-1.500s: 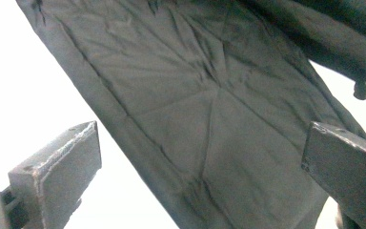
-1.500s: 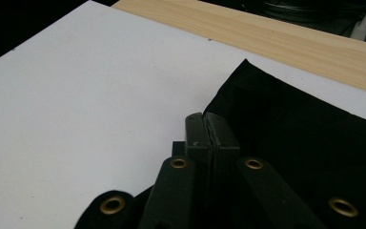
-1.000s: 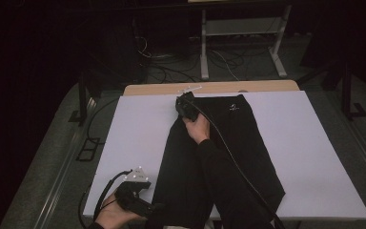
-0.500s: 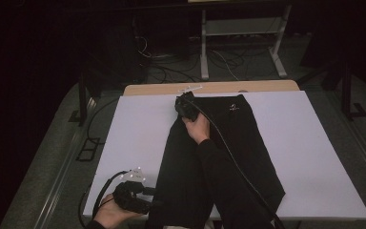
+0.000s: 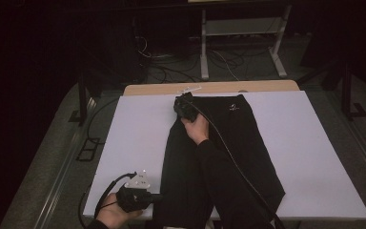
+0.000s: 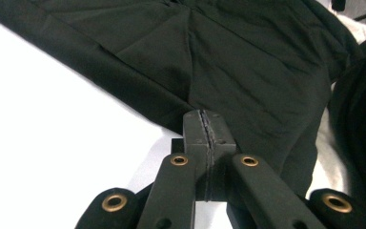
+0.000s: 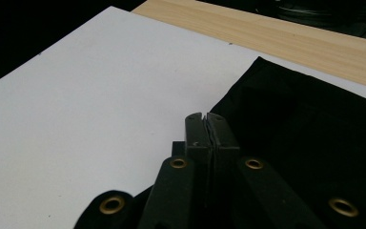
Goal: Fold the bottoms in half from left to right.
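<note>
The black trousers [image 5: 219,162] are lying flat on the white board [image 5: 310,157] that covers the table, and everything here is placed against them. Their long axis is running from the near edge of the board toward the far edge, with the legs pointing back at the person and the waistband, marked by a small white logo [image 5: 232,108], pointing away; the two legs are spreading apart slightly toward the near end. Nearest the person, the left gripper [image 5: 158,196] is sitting at the near left hem of the trousers, aiming sideways into the cloth from the bare board beside it. Its jaws have just been closing and are now pressed together on the hem edge, as the left gripper view is showing, where the pads are meeting with the dark fold [image 6: 171,112] running in between them. Farther along, at the far left corner of the waistband, the right gripper [image 5: 181,104] is resting with its jaws clamped tight on the cloth edge there; the right gripper view is showing the tips meeting at the trousers' corner [image 7: 248,90]. Beyond the waistband, a strip of pale wooden tabletop [image 5: 219,88] is showing past the board.
</note>
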Motion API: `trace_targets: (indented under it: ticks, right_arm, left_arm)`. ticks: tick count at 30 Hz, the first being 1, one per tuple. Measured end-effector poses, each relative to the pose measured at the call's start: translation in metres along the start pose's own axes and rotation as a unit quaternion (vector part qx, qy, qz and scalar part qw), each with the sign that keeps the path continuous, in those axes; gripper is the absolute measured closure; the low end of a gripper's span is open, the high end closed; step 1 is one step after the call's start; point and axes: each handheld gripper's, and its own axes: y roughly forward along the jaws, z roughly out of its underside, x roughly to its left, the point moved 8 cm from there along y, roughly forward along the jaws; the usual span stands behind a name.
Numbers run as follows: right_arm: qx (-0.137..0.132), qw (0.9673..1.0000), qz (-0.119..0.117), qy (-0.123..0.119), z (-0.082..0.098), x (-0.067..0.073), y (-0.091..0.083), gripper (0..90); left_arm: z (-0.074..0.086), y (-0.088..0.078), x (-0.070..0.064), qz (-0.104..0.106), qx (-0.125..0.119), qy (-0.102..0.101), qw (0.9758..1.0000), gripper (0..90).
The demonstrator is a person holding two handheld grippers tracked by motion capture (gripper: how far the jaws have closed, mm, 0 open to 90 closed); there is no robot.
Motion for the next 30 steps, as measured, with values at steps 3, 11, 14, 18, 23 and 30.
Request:
trace_targets:
  ticks: [3, 11, 14, 18, 23, 30]
  right_arm:
    - [-0.001, 1.0, -0.004, 0.001, -0.001, 0.001, -0.001, 87.0]
    - [-0.005, 1.0, -0.006, -0.003, -0.008, -0.004, -0.009, 87.1]
    - [-0.004, 1.0, -0.006, -0.002, -0.011, -0.007, -0.013, 87.1]
    - [-0.002, 1.0, -0.005, -0.003, -0.013, -0.012, -0.017, 87.1]
    - [-0.005, 1.0, -0.004, -0.004, -0.018, -0.017, -0.024, 87.1]
    - [-0.01, 0.9999, -0.002, 0.003, -0.024, -0.028, -0.035, 87.1]
  left_arm:
    - [0.0, -0.002, 0.001, 0.007, -0.005, -0.012, 0.9999, 89.0]
    - [-0.012, -0.013, 0.001, 0.026, -0.047, -0.052, 0.9972, 88.9]
    - [-0.019, -0.017, 0.0, 0.028, -0.061, -0.054, 0.9962, 89.0]
    - [-0.027, -0.019, 0.0, 0.032, -0.075, -0.053, 0.9953, 89.0]
    - [-0.035, -0.019, -0.003, 0.04, -0.084, -0.054, 0.9942, 88.9]
    - [-0.045, -0.016, -0.012, 0.053, -0.09, -0.044, 0.9935, 88.9]
